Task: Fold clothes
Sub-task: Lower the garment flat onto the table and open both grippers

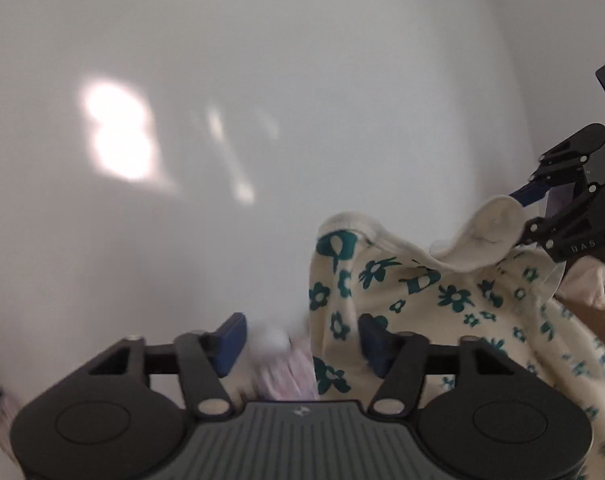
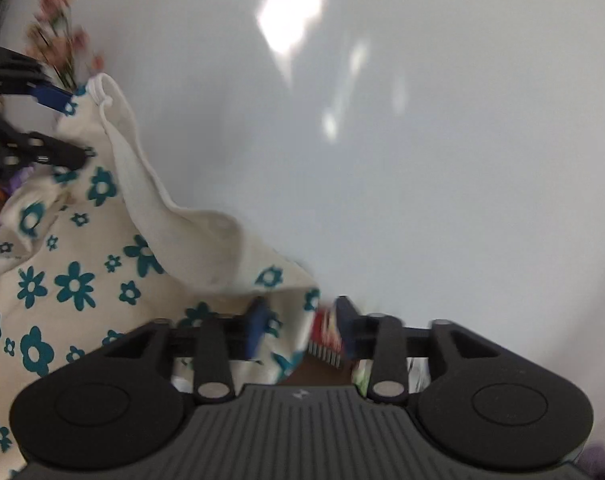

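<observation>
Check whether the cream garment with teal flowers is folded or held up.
Held up, unfolded: the cream teal-flowered garment hangs bunched between the left tongs and right tongs.

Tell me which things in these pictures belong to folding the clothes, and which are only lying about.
For the job:
floral garment
left gripper
right gripper

Lying about:
pink flowers
blurred red object

blurred flowers [image 2: 58, 28], garment [image 2: 74, 280] cut off
</observation>
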A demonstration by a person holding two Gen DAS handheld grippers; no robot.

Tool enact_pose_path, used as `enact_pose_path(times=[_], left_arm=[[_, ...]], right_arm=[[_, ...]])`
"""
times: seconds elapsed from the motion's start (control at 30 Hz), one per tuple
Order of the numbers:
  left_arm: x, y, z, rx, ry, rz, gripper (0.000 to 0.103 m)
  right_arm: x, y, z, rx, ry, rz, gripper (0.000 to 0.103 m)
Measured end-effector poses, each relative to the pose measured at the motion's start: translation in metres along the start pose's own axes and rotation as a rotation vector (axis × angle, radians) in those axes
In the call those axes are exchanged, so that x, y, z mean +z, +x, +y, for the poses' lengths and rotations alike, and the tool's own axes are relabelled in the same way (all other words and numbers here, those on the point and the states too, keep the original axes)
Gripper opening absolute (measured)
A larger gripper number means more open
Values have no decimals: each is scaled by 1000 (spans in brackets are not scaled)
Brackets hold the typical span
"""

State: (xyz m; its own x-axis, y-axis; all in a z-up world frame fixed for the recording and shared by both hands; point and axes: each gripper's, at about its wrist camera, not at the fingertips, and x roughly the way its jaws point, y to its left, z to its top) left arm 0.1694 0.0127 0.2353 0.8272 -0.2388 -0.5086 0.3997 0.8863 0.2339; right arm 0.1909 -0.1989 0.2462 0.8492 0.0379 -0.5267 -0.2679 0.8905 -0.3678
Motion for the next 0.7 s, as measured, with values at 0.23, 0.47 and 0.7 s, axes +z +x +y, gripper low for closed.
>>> enact_pose_path(times=[0.23,0.47,0.7], left_arm=[[-135,26,-30,-222,-24,303,58],[-256,-55,-44,-219,-218,283,74],[-282,-99,-78,26,-298,258,74]], right_arm=[[-118,62,25,154,59,247,57],[-231,-63,90,299,125,147,69],[-282,-121,144,206,185,51,68]])
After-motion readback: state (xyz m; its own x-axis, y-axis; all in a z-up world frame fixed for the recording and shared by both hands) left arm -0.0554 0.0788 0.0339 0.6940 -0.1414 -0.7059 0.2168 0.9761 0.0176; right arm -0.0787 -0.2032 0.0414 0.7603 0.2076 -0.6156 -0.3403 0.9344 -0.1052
